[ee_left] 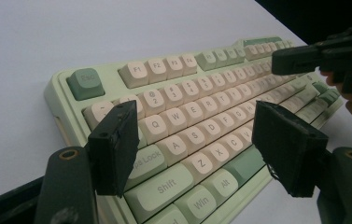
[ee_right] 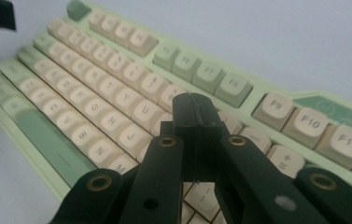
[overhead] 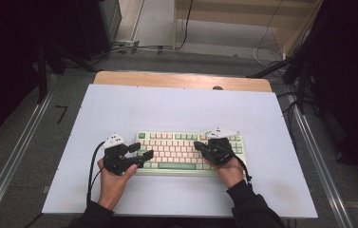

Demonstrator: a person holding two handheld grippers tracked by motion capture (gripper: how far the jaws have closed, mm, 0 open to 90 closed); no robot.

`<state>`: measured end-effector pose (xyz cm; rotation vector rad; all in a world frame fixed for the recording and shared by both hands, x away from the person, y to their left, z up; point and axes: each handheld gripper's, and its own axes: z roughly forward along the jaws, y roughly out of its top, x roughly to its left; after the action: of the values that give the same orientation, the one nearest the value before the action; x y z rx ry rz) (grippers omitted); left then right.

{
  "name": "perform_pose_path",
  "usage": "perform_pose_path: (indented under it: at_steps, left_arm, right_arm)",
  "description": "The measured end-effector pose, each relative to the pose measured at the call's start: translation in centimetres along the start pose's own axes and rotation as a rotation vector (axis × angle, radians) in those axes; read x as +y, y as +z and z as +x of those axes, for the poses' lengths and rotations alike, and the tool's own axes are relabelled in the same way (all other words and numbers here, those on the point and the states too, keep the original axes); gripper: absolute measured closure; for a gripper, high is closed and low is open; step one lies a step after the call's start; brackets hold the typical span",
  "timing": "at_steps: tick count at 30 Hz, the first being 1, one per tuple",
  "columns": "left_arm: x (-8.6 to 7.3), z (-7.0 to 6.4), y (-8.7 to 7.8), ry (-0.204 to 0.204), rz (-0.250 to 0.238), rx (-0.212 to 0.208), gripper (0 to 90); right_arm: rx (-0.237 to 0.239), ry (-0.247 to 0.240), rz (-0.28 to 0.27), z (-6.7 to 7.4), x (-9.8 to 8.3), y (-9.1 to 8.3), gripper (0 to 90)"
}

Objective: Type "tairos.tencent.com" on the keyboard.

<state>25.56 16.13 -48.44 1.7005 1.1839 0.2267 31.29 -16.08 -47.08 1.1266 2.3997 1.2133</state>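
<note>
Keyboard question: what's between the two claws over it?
In the high view, bare cream keys of the keyboard lie between the open left claw and the shut right claw.

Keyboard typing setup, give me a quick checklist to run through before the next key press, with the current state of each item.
1. Keyboard lies flat on the white table: ok.
2. Right claw shut into a single tip for pressing: ok.
3. Right claw tip over the upper key rows: ok; whether it touches a key: cannot tell.
4. Left claw open, nothing between its jaws: ok.
5. Left claw above the keys at the keyboard's left end, not pressing: ok.
6. The two claws apart from each other: ok.
</note>
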Motion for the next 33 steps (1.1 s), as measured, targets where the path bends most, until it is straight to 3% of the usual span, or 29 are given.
perform_pose_path:
  at_steps: [2,9,12,28,31,33]
  left_arm:
    - [0.0,0.0,0.0,0.001,0.002,0.003,32.1]
    - [0.0,0.0,0.0,0.004,-0.001,0.005,32.1]
    - [0.0,0.0,0.0,0.004,-0.005,0.009,32.1]
    - [0.1,-0.3,0.6,0.04,-0.005,0.007,34.5]
    - [0.1,-0.4,1.0,0.055,0.005,0.01,41.4]
    - [0.2,-0.5,1.2,0.064,0.006,0.001,54.4]
  right_arm:
    - [0.004,0.012,-0.034,-0.1,0.1,-0.6,87.4]
    - [0.049,0.072,-0.093,-0.8,0.2,-1.7,51.0]
    - [0.047,0.086,-0.102,-1.0,0.2,-1.9,43.7]
    - [0.036,0.1,-0.113,-1.1,0.0,-1.9,42.0]
    - [0.035,0.098,-0.113,-1.1,0.0,-1.9,42.0]
    - [0.034,0.099,-0.113,-1.1,0.0,-1.9,42.0]
